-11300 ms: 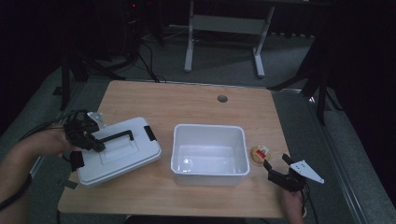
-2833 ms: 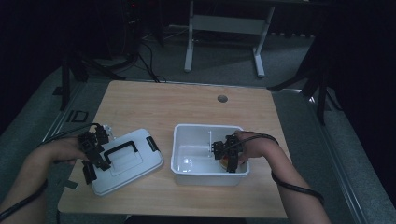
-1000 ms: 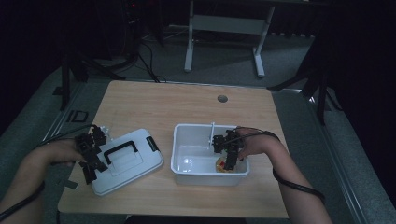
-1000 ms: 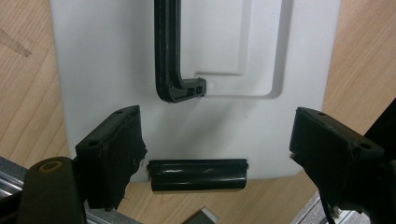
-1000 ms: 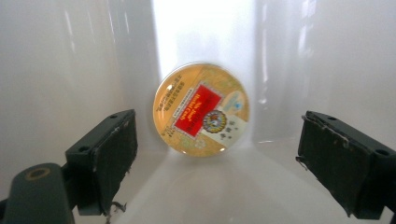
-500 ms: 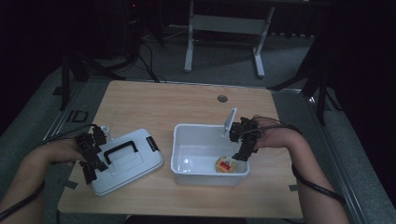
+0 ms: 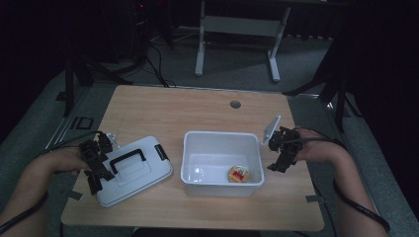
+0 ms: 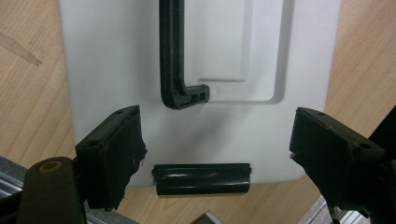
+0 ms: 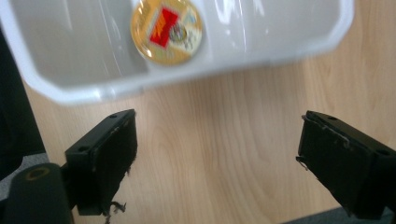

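Observation:
A white open bin (image 7: 221,138) stands in the middle of the wooden table. A round yellow item with a red label (image 7: 238,174) lies on its floor near the front right. My right gripper (image 7: 279,153) hovers just right of the bin, open and empty; its view shows the bin's rim (image 9: 93,88), the round item (image 9: 166,30) and bare wood between the jaws (image 9: 217,158). A white lid (image 7: 133,170) with a black handle (image 7: 127,160) lies left of the bin. My left gripper (image 7: 96,165) stands open over the lid's left end, above its black latch (image 8: 201,178) and handle end (image 8: 173,70).
A round hole (image 7: 235,104) sits in the table near its far edge. A metal stand (image 7: 237,29) rises on the floor behind the table. Bare wood lies beyond the bin and along the front edge (image 7: 197,217).
My right gripper has come up out of the bin and moved right, past its right wall. The round item stays on the bin's floor. The left gripper has not moved.

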Motion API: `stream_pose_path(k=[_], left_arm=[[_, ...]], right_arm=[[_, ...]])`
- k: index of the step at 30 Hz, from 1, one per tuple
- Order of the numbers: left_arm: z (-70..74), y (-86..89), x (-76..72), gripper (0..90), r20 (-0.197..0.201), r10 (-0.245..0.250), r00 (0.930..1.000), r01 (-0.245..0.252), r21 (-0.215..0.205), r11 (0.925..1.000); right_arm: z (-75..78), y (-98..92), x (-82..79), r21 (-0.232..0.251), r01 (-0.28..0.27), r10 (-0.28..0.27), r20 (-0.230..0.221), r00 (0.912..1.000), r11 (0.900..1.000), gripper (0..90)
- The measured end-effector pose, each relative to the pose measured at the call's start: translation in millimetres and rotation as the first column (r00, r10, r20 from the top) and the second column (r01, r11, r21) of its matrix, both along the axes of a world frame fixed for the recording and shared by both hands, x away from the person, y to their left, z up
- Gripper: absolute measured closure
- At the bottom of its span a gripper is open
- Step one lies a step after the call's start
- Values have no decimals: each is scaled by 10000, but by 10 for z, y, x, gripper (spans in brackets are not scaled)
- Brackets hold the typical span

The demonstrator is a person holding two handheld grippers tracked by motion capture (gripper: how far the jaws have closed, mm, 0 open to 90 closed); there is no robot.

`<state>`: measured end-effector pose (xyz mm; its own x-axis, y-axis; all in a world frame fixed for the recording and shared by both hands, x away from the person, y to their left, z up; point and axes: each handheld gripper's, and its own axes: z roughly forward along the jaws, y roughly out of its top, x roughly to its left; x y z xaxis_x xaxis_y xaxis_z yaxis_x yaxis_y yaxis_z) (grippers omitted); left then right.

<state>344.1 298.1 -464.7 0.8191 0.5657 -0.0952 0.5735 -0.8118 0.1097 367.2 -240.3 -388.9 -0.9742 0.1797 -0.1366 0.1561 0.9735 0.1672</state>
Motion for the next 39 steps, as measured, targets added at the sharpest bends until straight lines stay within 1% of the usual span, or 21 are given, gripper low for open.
stream_pose_path(k=[2,3,4,5,7,9,11,13,15,17,21,23,26,29,31,33,35,36,37,38,39], left_arm=[[-6,6,-1,168,11,72,10000,-72,-39,10000],[-8,16,1,168,36,149,9999,-148,-140,9998],[-8,16,1,167,36,149,9999,-148,-140,9998],[-6,20,1,167,108,157,9998,-155,-171,9997],[-4,26,-1,168,113,198,9997,-195,-281,9994],[-7,28,-7,167,141,171,9998,-168,-189,9997],[-14,32,-9,168,122,173,9998,-171,-202,9997],[-26,36,-10,168,104,138,9998,-137,-143,9998],[-40,40,-9,168,85,145,9999,-144,-153,9998],[-53,45,-8,167,43,193,9998,-192,-214,9996],[-81,56,-11,167,115,271,9996,-267,-329,9991],[-93,57,-17,167,82,213,9997,-211,-273,9994],[-101,60,-28,167,86,140,9999,-138,-206,9997],[-105,52,-53,168,202,-120,9997,124,-197,9997],[-113,42,-57,170,320,90,9994,-85,-178,9998],[-119,35,-66,203,453,-21,9990,24,-57,10000],[-122,33,-66,261,434,-74,9990,76,-44,10000],[-127,27,-67,261,429,-176,9989,179,-68,9998],[-130,24,-65,305,392,-184,9991,187,-62,9998],[-132,22,-61,323,382,-256,9989,258,-34,9997],[-135,14,-57,337,461,-361,9983,360,35,9993]], right_arm=[[-43,-68,1,41,238,-238,40,9997,9997,112],[-75,-113,-1,100,277,-277,22,9996,9996,112],[-75,-113,-1,100,277,-277,22,9996,9996,112],[-139,-192,-13,220,326,-324,-96,9994,9992,114],[-210,-258,-27,232,282,-281,-46,9996,9993,115],[-275,-319,-40,270,366,-361,-198,9992,9990,128],[-352,-385,-35,252,498,-492,-227,9985,9984,128],[-397,-426,-37,199,687,-682,-270,9973,9974,128],[-441,-463,-39,299,791,-779,-397,9962,9964,128],[-498,-496,-46,321,781,-768,-395,9963,9964,130],[-601,-548,-69,398,963,-937,-632,9936,9946,132],[-648,-573,-72,419,1073,-1042,-690,9922,9933,132],[-687,-591,-76,368,1149,-1120,-741,9909,9927,131],[-695,-599,-85,540,1161,-1116,-788,9906,9918,132],[-698,-599,-91,542,1171,-1126,-802,9904,9916,132],[-704,-594,-98,538,1193,-1145,-850,9898,9914,132],[-709,-591,-101,513,1178,-1132,-843,9900,9917,132],[-716,-588,-102,522,1138,-1091,-848,9904,9921,133],[-725,-582,-104,519,1108,-1059,-881,9905,9925,133],[-732,-579,-102,504,1093,-1045,-897,9905,9927,134],[-740,-576,-102,494,1101,-1052,-917,9902,9927,134]])
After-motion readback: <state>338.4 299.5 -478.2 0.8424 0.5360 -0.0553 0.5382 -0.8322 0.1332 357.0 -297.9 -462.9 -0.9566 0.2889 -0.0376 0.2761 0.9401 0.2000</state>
